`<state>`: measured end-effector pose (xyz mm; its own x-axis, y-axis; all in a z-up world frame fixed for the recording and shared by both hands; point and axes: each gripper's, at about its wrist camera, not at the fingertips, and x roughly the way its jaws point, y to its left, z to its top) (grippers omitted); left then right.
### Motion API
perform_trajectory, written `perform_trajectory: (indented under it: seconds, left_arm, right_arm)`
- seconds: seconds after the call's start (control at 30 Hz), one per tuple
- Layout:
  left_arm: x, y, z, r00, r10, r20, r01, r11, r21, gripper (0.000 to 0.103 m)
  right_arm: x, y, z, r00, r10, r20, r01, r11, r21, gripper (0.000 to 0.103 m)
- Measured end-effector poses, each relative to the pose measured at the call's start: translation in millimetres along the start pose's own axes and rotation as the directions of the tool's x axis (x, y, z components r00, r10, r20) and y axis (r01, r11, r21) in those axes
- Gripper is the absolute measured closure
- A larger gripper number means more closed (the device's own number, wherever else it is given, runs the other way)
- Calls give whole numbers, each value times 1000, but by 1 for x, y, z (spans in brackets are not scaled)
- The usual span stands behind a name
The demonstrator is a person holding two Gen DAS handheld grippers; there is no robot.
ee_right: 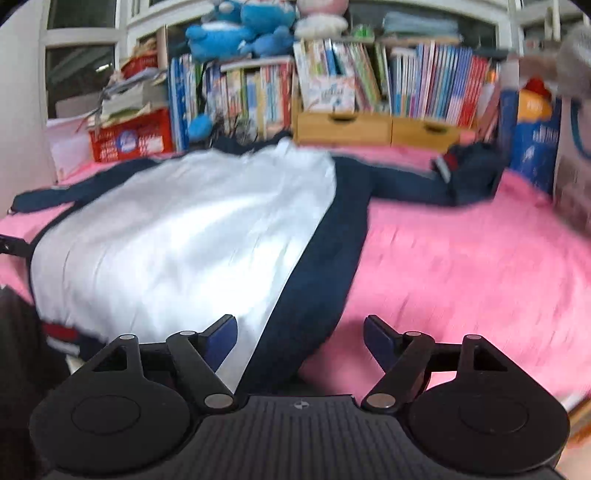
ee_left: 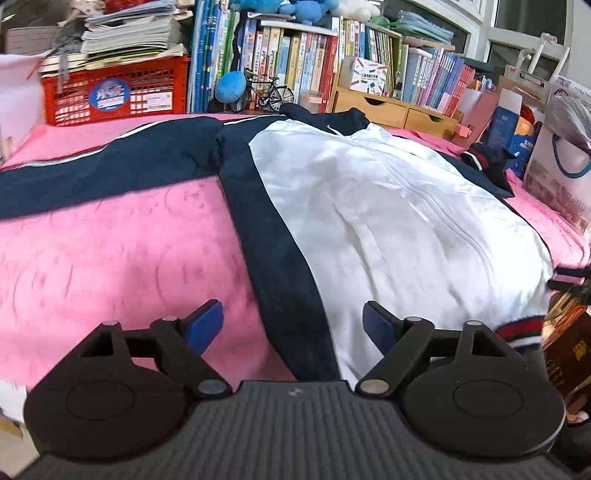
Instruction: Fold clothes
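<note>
The right gripper has its two blue-padded fingers wide apart and holds nothing. It hangs over the near edge of a white and navy blue zip jacket, which lies spread flat on a bed with a pink cover. One navy sleeve stretches to the right, toward its bunched cuff. Behind the bed stand a red plastic crate, rows of colourful books and blue plush toys. The picture is a little blurred.
</note>
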<state>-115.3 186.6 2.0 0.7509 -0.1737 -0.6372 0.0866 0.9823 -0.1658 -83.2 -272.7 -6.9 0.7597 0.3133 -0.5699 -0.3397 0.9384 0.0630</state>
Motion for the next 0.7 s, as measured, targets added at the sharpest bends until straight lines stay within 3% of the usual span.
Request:
perform_trajectory:
  seconds: [0.13,0.3,0.33,0.37,0.4,0.47,0.57,0.7]
  left_arm:
    - [18,-8,-22,996,-26,-83,23,999,-45,18]
    - [63,-8,-26,997,-24,-76,18,997,-74,18]
    - [70,-7,-26,997,-37,-68,31,996,-89,26]
    - [74,-8,-26,997,-53,-65,46,994,-102,47]
    - [75,-9,-27,996,-65,-61,58,992,-110,60]
    - [62,-12,-26,996,-71,-50,66,993,-98,84]
    - [33,-11,-19,996,-84,-7,83,993,-82,90]
    - [-13,-2,-3,993,-83,80,85,996,-28,91]
  right_arm:
    - [13,6,-20,1000,22,-18,-20,996,86,26]
    - [27,7,-28,997,79,-14,-76,986,150,25]
    - [29,7,-28,994,106,-13,-102,981,166,26]
    - [31,8,-28,992,127,-12,-123,976,178,31]
    - [31,11,-28,992,128,-19,-122,976,179,36]
    - [31,16,-28,991,128,-32,-121,976,181,63]
    - [14,18,-24,988,153,-19,-147,970,193,74]
    - [-22,25,-20,985,173,7,-172,972,160,77]
